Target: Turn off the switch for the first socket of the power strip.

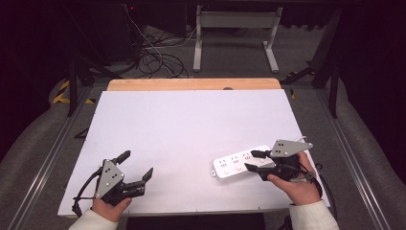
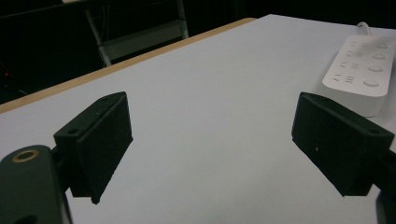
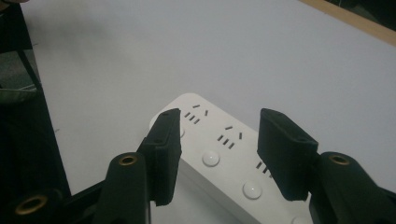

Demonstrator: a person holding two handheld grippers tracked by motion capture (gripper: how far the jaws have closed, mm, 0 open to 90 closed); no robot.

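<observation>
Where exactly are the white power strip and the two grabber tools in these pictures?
power strip (image 1: 237, 163), high view, on its top face with the sockets.
left gripper (image 1: 137, 167), high view, midway between its open fingertips.
right gripper (image 1: 252, 160), high view, midway between its fingertips, over the strip.

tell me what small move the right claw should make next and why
Probably lower the right claw a little and close it across the white rectangular plastic power strip. Its jaws stand open, one on each side of the strip's width, seemingly just above it, not yet gripping. The left claw is open over bare white table, away from the strip.
</observation>
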